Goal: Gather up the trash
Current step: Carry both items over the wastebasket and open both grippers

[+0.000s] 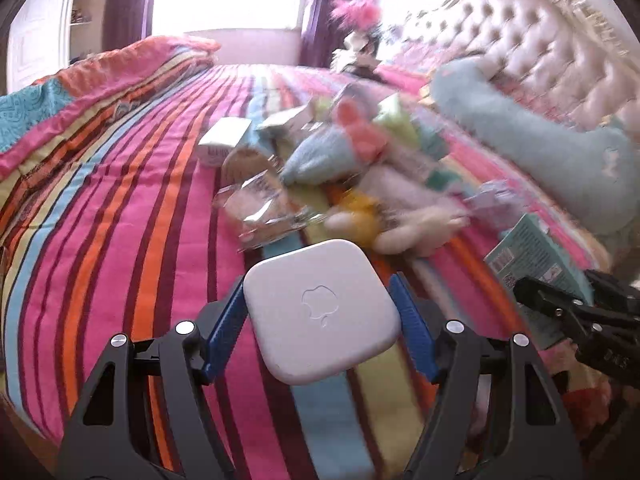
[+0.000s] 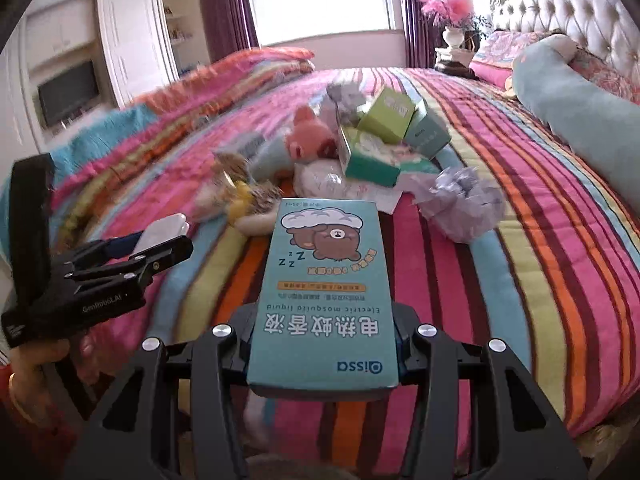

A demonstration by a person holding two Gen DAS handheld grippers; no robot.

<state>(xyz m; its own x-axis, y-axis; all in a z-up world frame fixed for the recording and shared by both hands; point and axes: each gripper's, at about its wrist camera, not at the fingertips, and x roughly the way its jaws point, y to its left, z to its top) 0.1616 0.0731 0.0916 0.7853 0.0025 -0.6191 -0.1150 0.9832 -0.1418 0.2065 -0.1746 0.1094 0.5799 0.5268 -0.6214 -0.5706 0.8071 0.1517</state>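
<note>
My left gripper (image 1: 320,296) is shut on a white rounded square case (image 1: 320,320) with an apple logo, its blue pads against both sides. My right gripper (image 2: 325,332) is shut on a teal mosquito-liquid box (image 2: 324,264) with a sleeping bear print, held above the striped bedspread (image 2: 540,208). Ahead lies a pile: green boxes (image 2: 388,116), a teal tissue box (image 2: 368,156), crumpled purple paper (image 2: 460,204), a clear plastic wrapper (image 1: 260,208) and a white box (image 1: 224,136). In the right wrist view the left gripper (image 2: 160,240) appears at the left edge.
Plush toys lie in the pile: a pink bear (image 2: 312,136) and a yellow-white one (image 1: 360,216). A long blue pillow (image 2: 580,112) runs along the tufted headboard (image 2: 580,12). A folded quilt (image 2: 260,64) lies at the far left, and a vase of pink flowers (image 2: 452,20) stands behind the bed.
</note>
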